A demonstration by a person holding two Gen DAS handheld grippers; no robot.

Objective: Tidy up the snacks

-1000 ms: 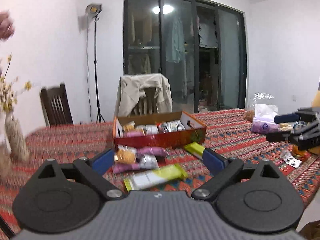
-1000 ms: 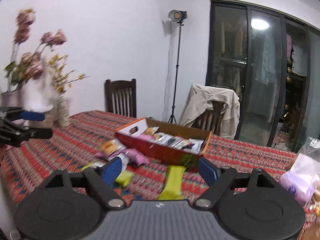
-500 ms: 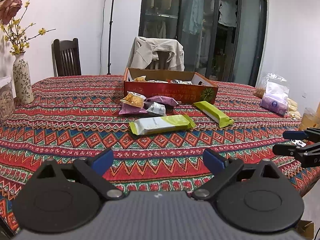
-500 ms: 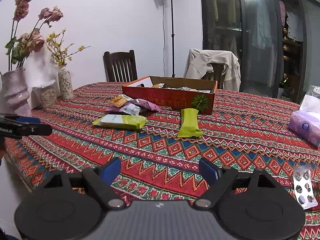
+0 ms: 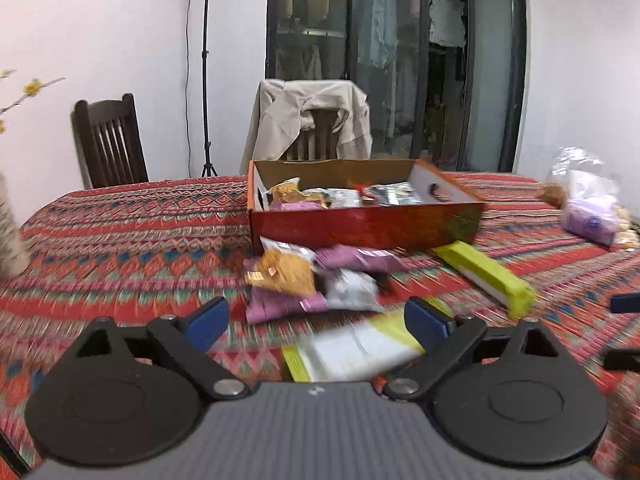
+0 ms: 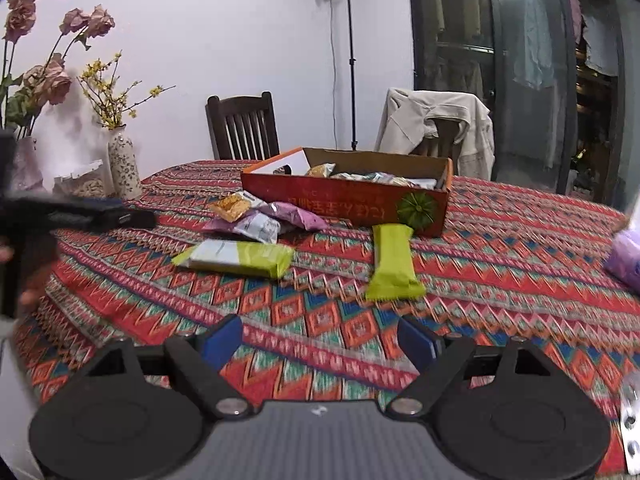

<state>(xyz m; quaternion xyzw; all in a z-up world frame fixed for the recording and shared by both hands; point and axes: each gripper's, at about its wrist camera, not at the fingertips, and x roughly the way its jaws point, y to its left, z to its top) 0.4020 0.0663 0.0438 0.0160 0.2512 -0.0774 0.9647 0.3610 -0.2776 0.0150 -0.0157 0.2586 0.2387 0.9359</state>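
A table [image 6: 500, 264] under a red patterned cloth carries an open box [image 6: 352, 204] near its far edge, small packets [image 6: 260, 220] and two green packs [image 6: 236, 258] [image 6: 394, 266] before it, vases [image 6: 124, 164] at the left edge.

We looked from low behind each gripper, forward along its blue fingers [image 5: 206, 318] and slightly down onto the patterned worktop [image 5: 132, 232]. The left wrist view sat close to the loose snack packets [image 5: 312, 276], facing the red box [image 5: 364, 224] squarely. The right wrist view stood farther back, to the right, taking that box [image 6: 348, 202] at an angle. Both shared box, packets, the draped chair [image 6: 436, 128] and the lamp stand [image 6: 352, 80].
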